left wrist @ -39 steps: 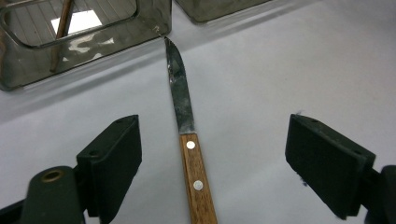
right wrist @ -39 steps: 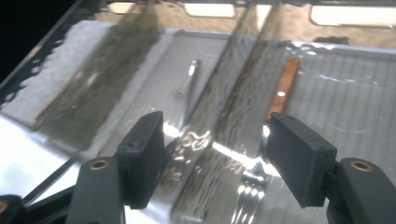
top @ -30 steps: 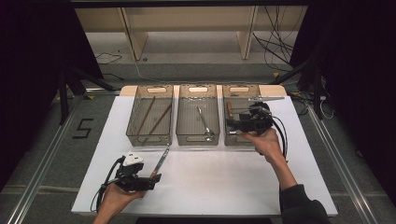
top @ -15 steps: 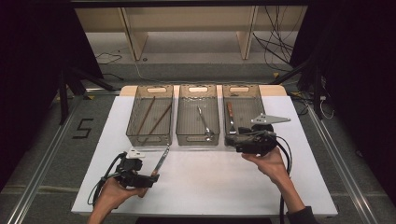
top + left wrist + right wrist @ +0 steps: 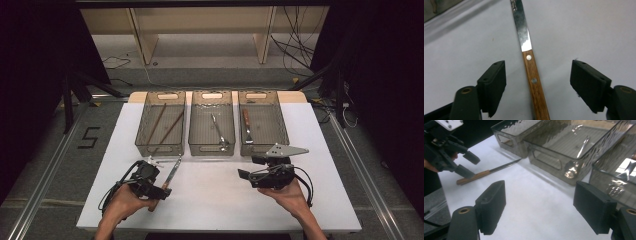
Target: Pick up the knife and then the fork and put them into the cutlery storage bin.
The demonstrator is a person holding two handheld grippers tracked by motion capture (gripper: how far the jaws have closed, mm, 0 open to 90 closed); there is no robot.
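A knife (image 5: 171,173) with a wooden handle and a steel blade lies on the white table (image 5: 210,200), blade toward the left bin (image 5: 160,149). My left gripper (image 5: 161,191) is over its handle. In the left gripper view the handle (image 5: 534,82) runs between the two pads (image 5: 495,82) with clear gaps on both sides; the jaws have just been closing and stand open around it. My right gripper (image 5: 250,168) hovers open with nothing in it, in front of the right bin (image 5: 262,149); its jaws have just been opening. The right gripper view looks across at the knife (image 5: 486,173) and the left gripper (image 5: 465,163).
Three clear bins stand in a row at the back of the table. The left one holds two brown sticks (image 5: 165,127), the middle bin (image 5: 211,149) a metal utensil (image 5: 219,132), the right one another wooden-handled knife (image 5: 247,125). Wooden shelving stands behind the table.
My right gripper has come from over the right bin back toward the person and lower, jaws now pointing left. The left gripper has stayed at the knife handle.
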